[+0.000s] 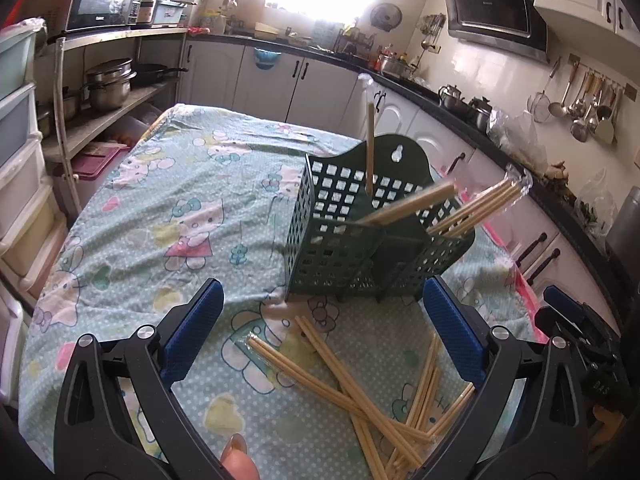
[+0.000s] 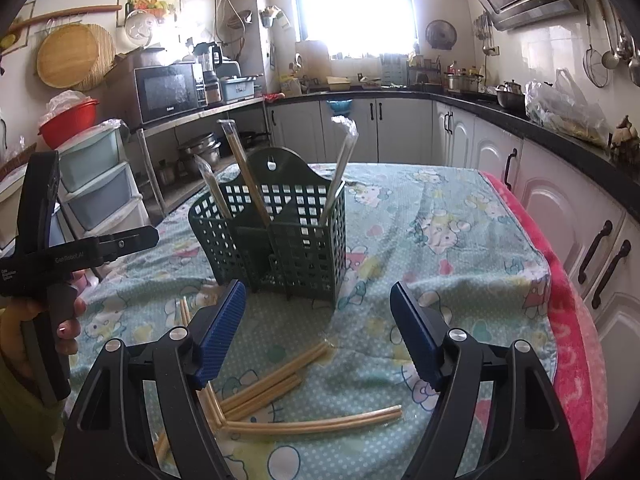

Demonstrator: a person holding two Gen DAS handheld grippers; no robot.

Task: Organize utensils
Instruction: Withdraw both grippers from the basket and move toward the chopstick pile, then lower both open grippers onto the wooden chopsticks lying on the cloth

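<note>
At the near edge of the surface [image 1: 132,216], both grippers hang above the cartoon-print cloth [image 2: 420,216]. Left gripper [image 1: 322,334]: jaws spread wide, nothing between the blue pads. Right gripper [image 2: 318,330]: same, released, empty. A fingertip [image 1: 239,458] shows at the bottom of the left wrist view; in the right wrist view a hand [image 2: 60,320] grips the left tool's handle.

Just beyond the pads, loose chopsticks [image 1: 360,392] lie on the cloth in a crossed pile, some in clear plastic sleeves. From the right wrist view the same pile [image 2: 280,380] sits under and between the right gripper's fingers.

Behind the pile, around mid-surface, stands the green perforated utensil holder [image 1: 340,248], upright, divided into compartments. Wrapped chopsticks [image 2: 240,168] already stand in it, leaning outward: one pack near upright [image 1: 370,148], two others tilted toward the right edge [image 1: 472,208].

Far side: white cabinets [image 2: 400,132] below a dark counter run around the room.
</note>
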